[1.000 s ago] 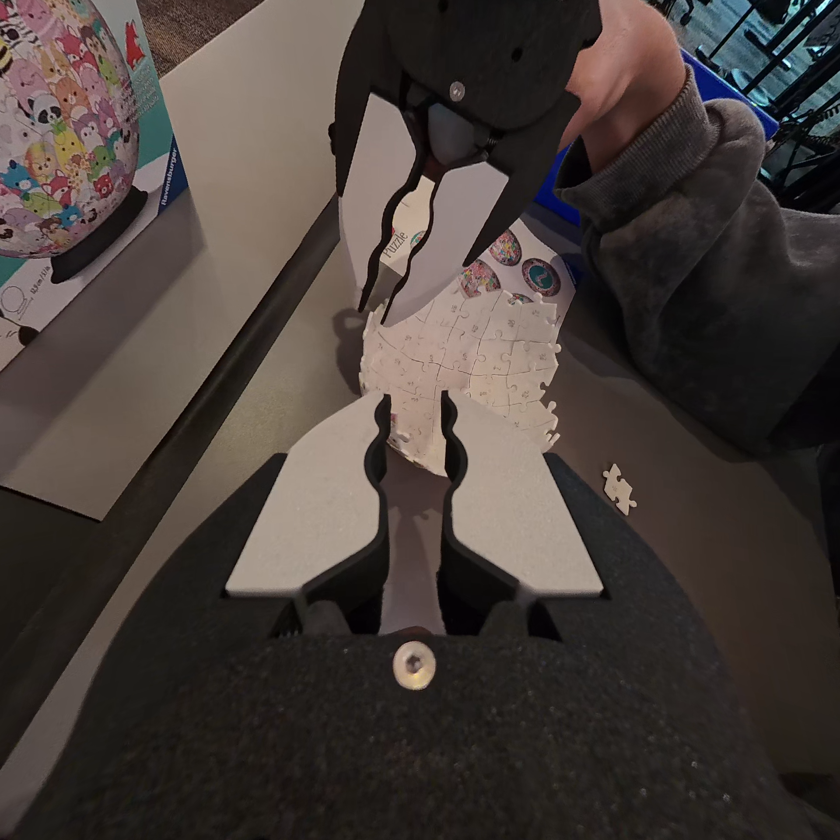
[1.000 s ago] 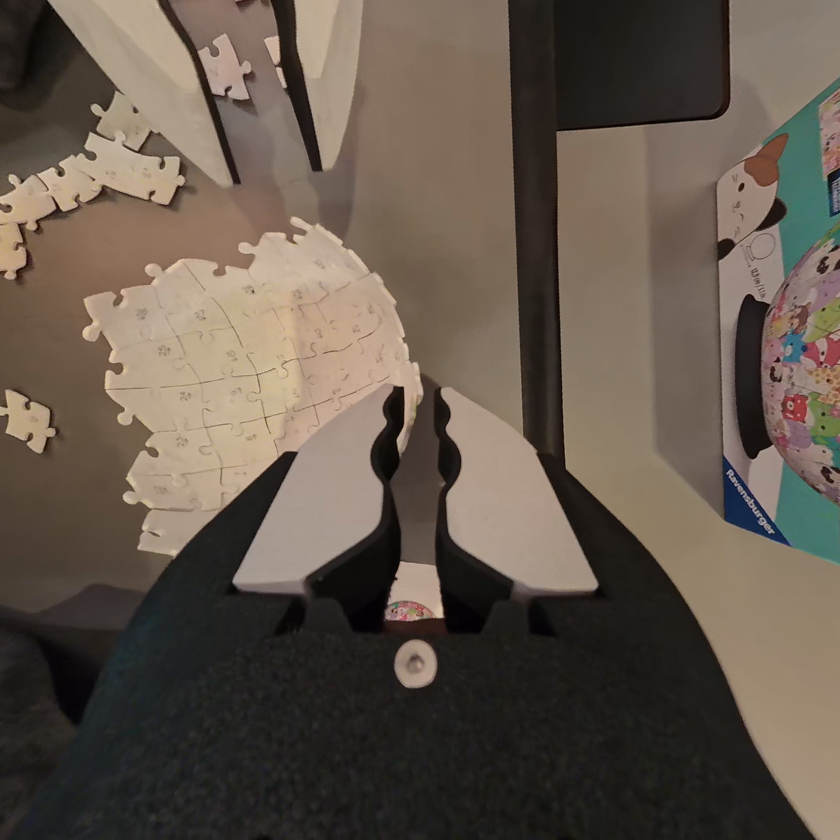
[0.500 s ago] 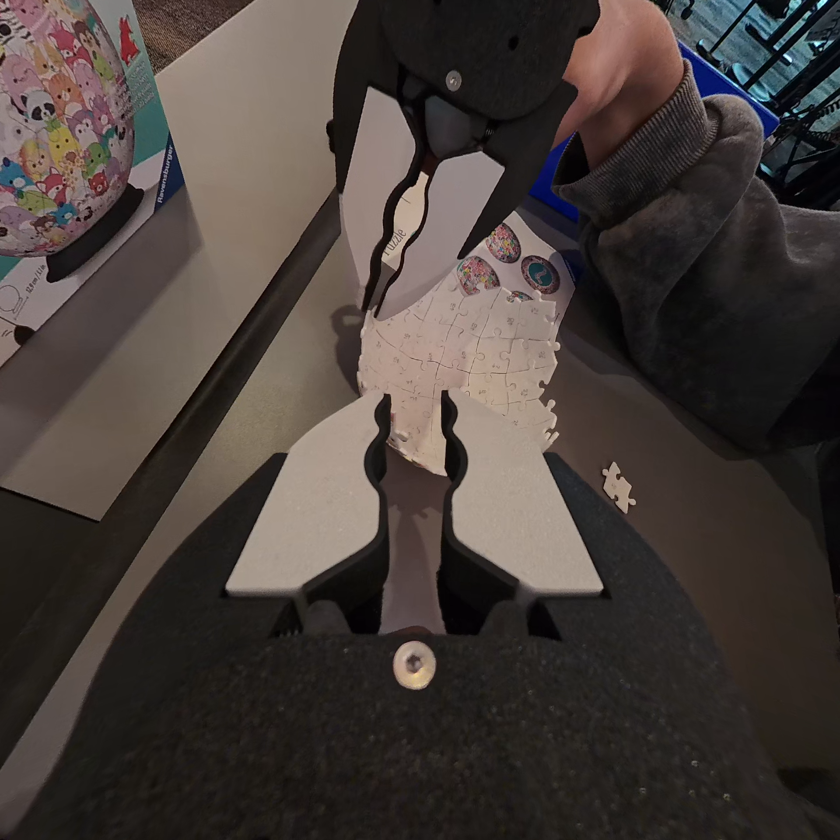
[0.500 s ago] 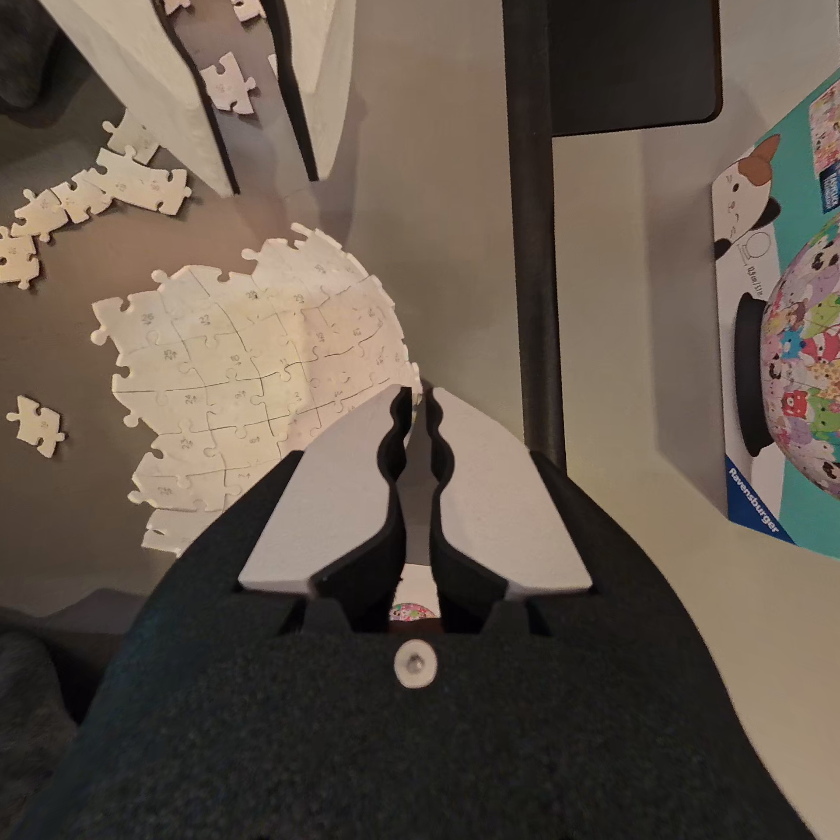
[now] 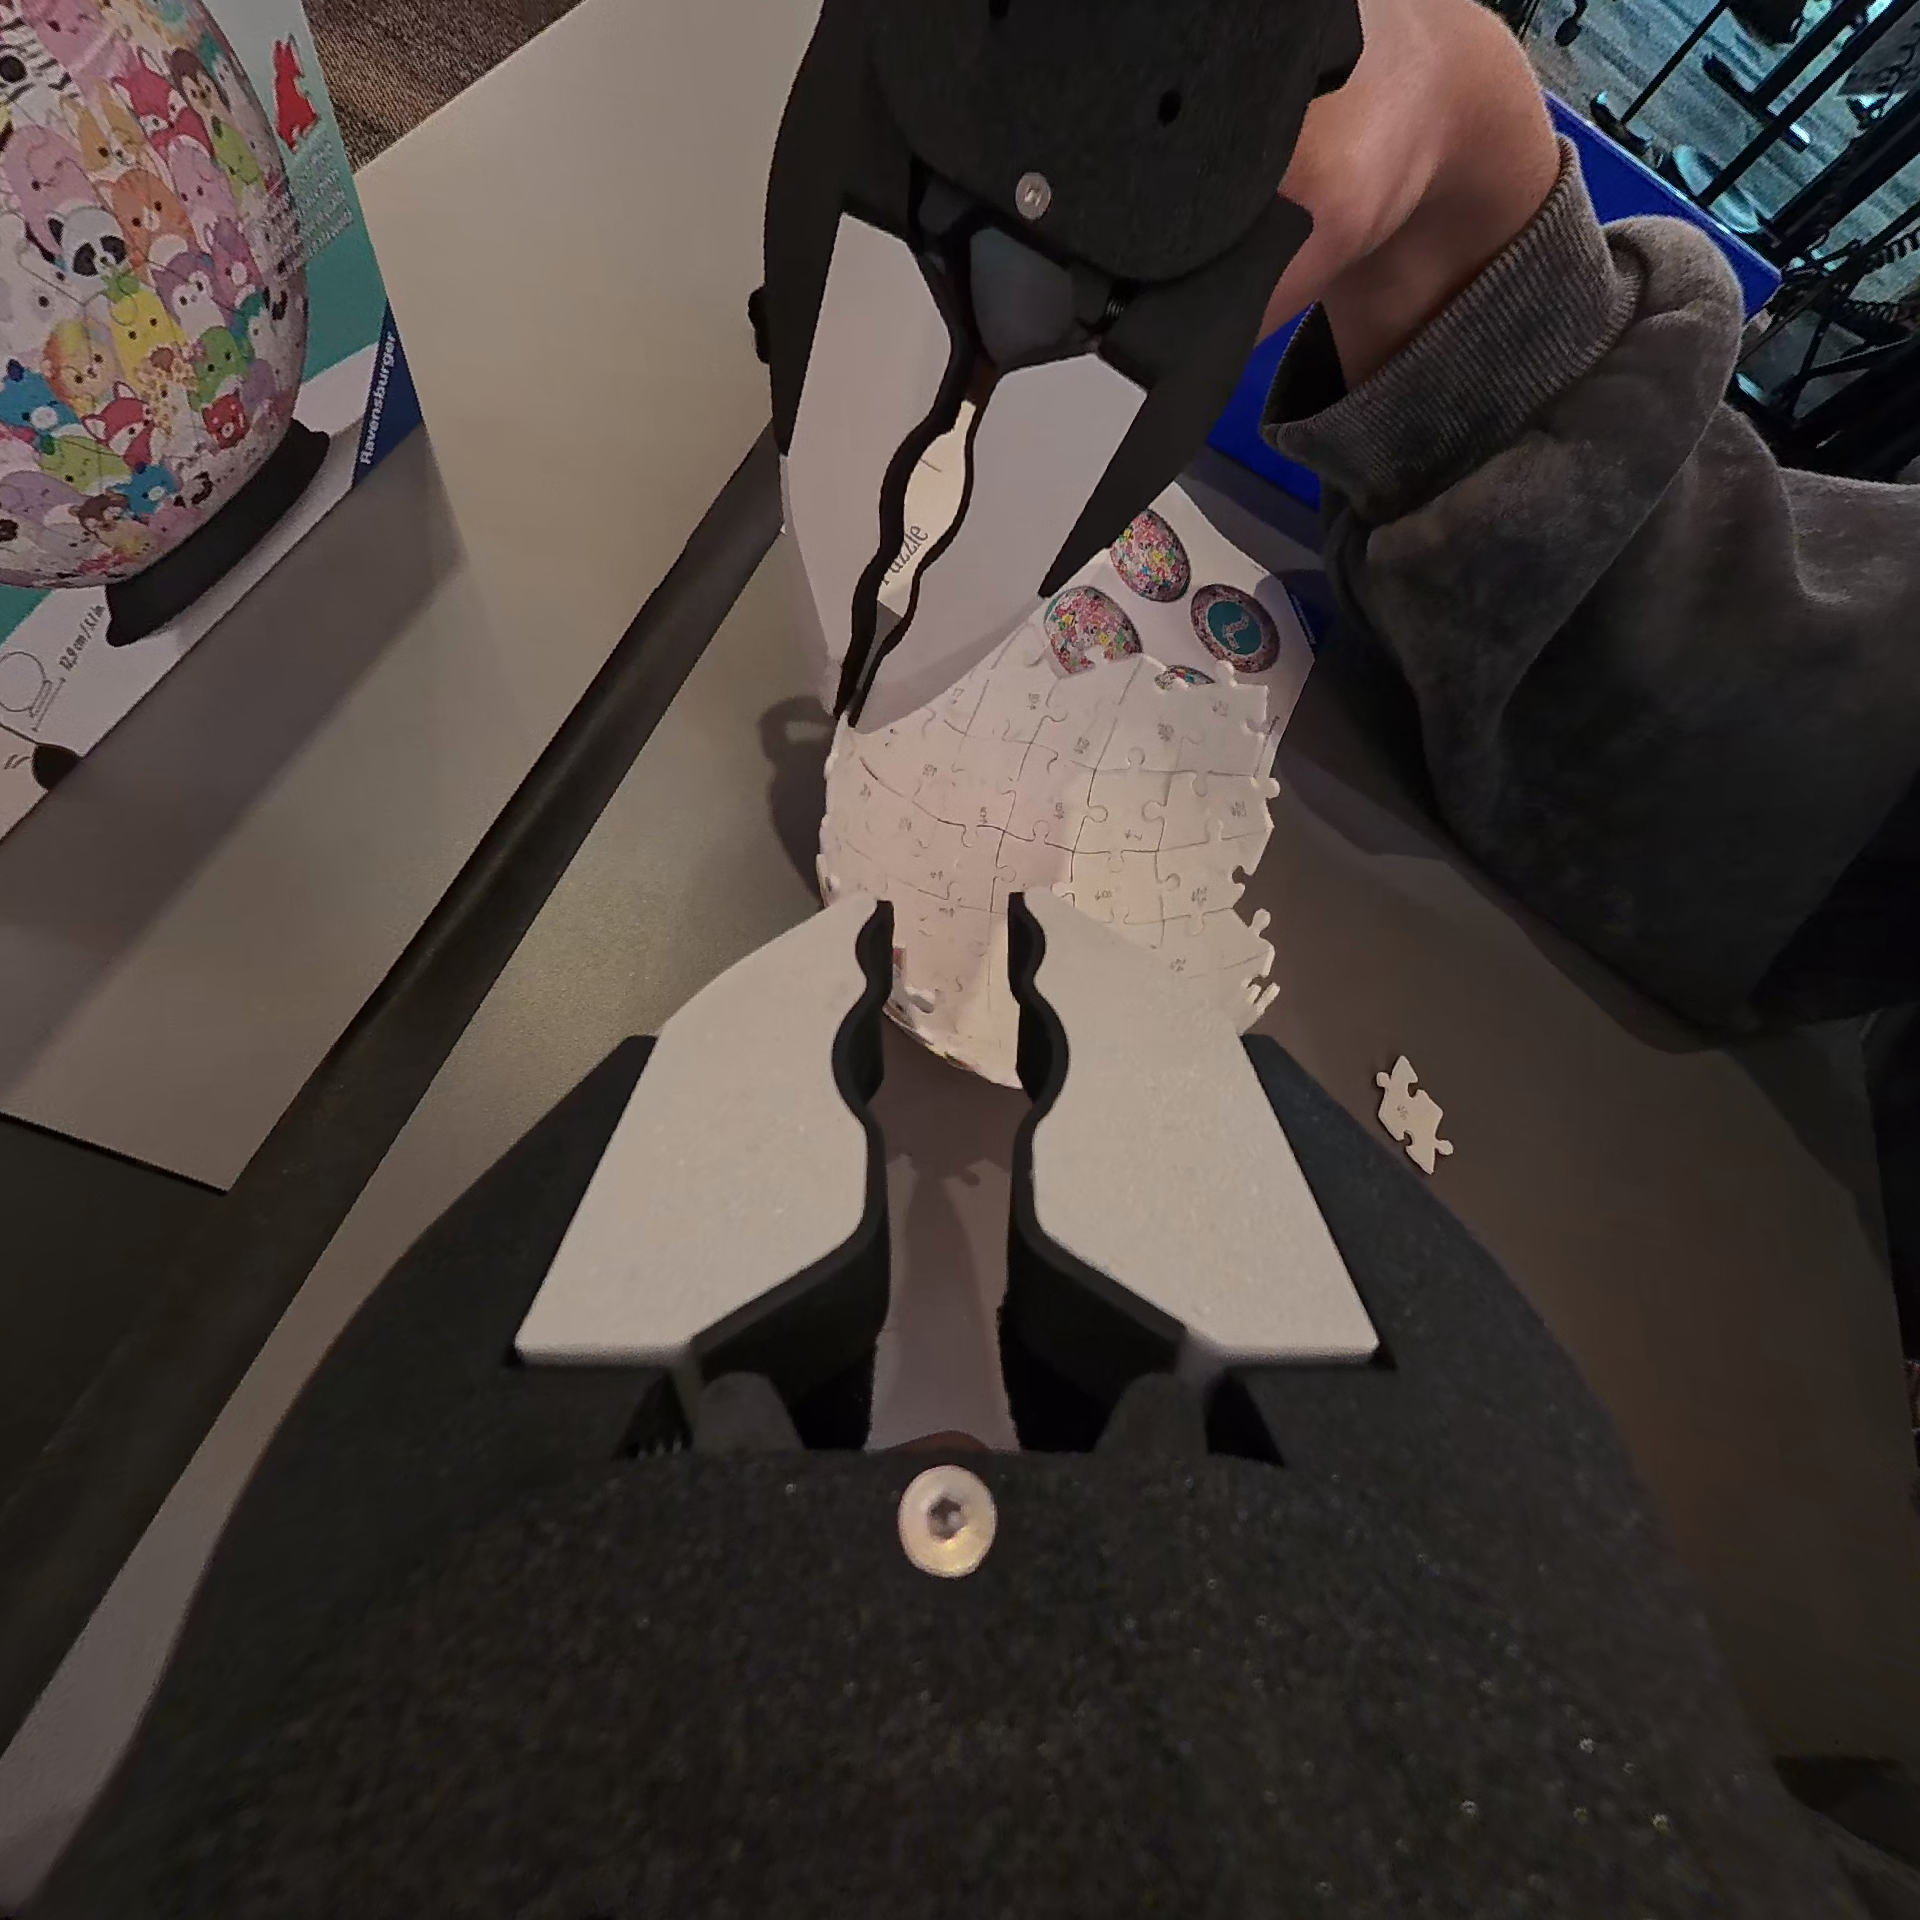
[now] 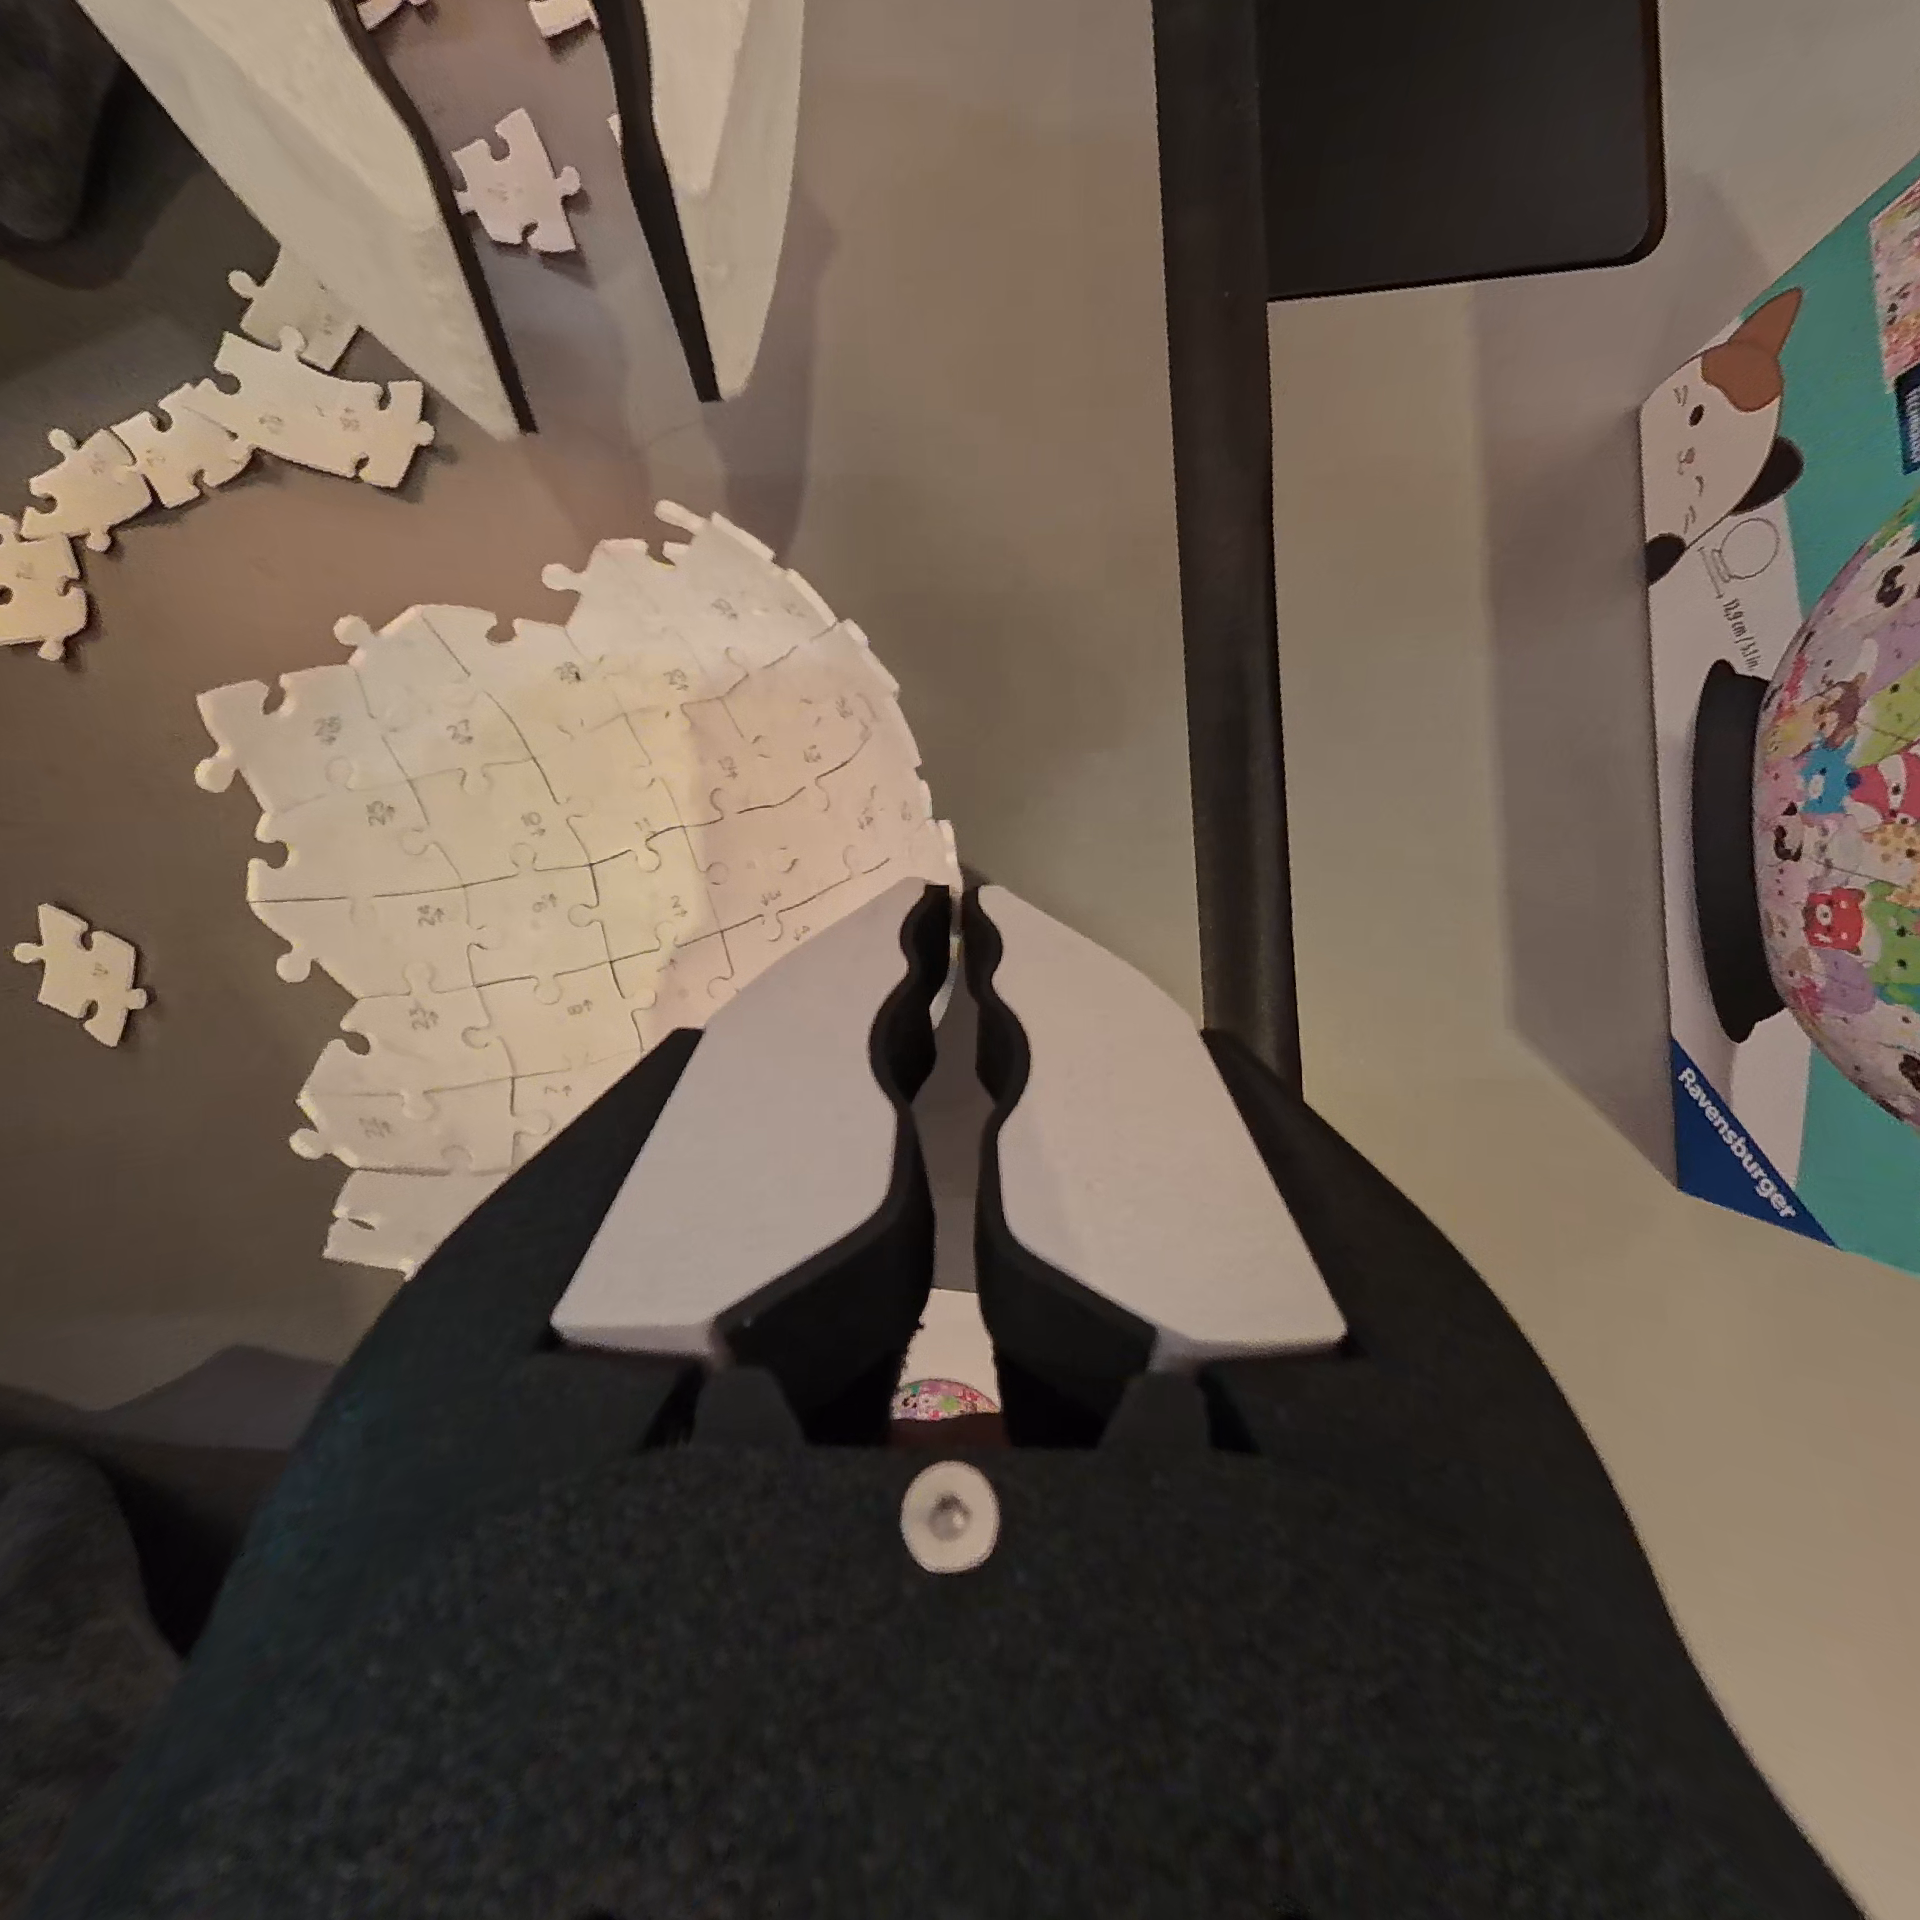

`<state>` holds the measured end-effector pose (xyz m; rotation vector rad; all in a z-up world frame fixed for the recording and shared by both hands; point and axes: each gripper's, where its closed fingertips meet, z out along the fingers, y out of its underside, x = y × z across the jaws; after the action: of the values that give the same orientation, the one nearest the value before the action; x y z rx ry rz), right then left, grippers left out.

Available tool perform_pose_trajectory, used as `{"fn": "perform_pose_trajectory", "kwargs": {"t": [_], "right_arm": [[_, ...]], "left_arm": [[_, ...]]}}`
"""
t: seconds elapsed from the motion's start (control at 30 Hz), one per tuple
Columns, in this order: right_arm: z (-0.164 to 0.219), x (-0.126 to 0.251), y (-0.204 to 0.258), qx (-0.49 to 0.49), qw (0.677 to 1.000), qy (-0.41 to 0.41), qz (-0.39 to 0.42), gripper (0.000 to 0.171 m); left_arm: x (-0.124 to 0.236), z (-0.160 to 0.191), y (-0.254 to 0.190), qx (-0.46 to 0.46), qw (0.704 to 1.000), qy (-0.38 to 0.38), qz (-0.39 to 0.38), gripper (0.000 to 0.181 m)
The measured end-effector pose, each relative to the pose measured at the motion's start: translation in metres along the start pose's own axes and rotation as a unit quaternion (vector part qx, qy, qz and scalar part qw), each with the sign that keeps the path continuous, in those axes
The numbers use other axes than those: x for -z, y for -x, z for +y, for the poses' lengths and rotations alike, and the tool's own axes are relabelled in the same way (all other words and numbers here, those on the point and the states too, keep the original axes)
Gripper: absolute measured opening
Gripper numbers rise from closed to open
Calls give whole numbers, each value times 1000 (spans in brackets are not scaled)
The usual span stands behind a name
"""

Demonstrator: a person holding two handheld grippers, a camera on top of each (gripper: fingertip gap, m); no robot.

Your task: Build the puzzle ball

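Roughly half done: left gripper (image 5: 948,920), fingers apart, straddles the near rim of the curved white shell of joined puzzle pieces (image 5: 1049,821) on the grey tabletop (image 5: 1558,1195). Right gripper (image 6: 958,906), fingers nearly together, pinches its far edge. Loose white pieces (image 6: 83,971) remain unplaced.

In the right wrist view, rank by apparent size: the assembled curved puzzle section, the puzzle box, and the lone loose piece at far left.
1. Assembled puzzle section.
2. Puzzle box, cut off by the frame edge, so its rank is unsure.
3. Lone loose piece.
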<state>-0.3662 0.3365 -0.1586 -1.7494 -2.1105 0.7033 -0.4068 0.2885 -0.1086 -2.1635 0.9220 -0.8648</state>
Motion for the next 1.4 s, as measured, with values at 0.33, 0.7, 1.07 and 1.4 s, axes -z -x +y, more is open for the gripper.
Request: {"fn": "perform_pose_trajectory", "kwargs": {"t": [0.33,0.7,1.07,1.4], "right_arm": [[2,0,-1,-2,1000,6,6,14],[11,16,-8,-33,998,34,49,20],[22,18,3,-67,993,82,55,23],[2,72,-3,-81,980,9,179,21]], "left_arm": [[-1,0,-1,-1,1000,2,0,20],[-2,1,0,0,1000,5,0,20],[-3,2,0,-1,1000,8,0,20],[-2,-3,-5,-13,1000,7,-8,22]]}}
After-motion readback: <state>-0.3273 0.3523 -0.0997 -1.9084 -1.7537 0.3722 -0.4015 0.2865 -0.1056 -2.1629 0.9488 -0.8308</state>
